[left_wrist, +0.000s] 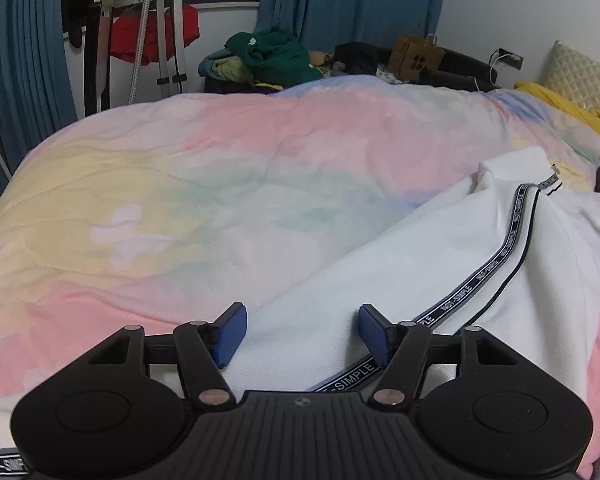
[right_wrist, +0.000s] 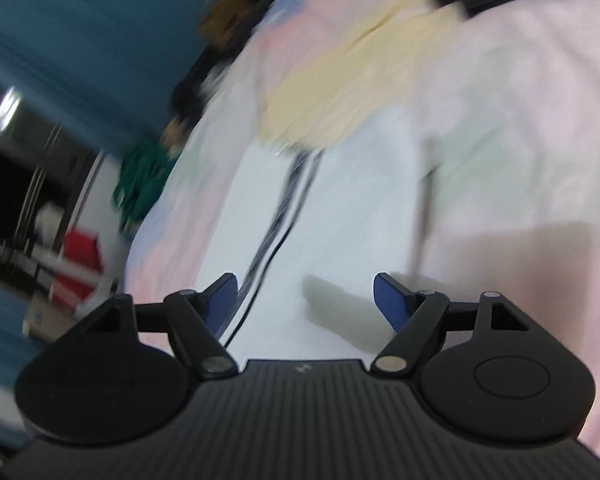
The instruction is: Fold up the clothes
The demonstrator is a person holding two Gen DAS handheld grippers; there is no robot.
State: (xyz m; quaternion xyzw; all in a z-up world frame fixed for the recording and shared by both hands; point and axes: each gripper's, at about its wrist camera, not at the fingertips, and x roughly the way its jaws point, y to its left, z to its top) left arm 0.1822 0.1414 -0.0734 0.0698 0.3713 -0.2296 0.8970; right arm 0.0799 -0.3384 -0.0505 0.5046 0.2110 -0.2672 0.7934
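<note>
A white garment (left_wrist: 440,256) with a dark lettered stripe (left_wrist: 496,264) lies on the pastel duvet (left_wrist: 180,184), stretching from the near edge to the right. My left gripper (left_wrist: 302,330) is open just above the garment's near end, holding nothing. In the right wrist view, which is blurred and tilted, the same white garment (right_wrist: 340,208) with its dark stripe (right_wrist: 280,216) lies under my right gripper (right_wrist: 305,300). That gripper is open and empty, its blue pads (right_wrist: 388,300) wide apart.
A pile of green and other clothes (left_wrist: 272,60) and a paper bag (left_wrist: 416,56) sit beyond the bed. A drying rack with a red cloth (left_wrist: 152,36) stands by the teal curtains (left_wrist: 20,60). A yellow blanket (left_wrist: 572,112) and a pillow (left_wrist: 584,76) lie at right.
</note>
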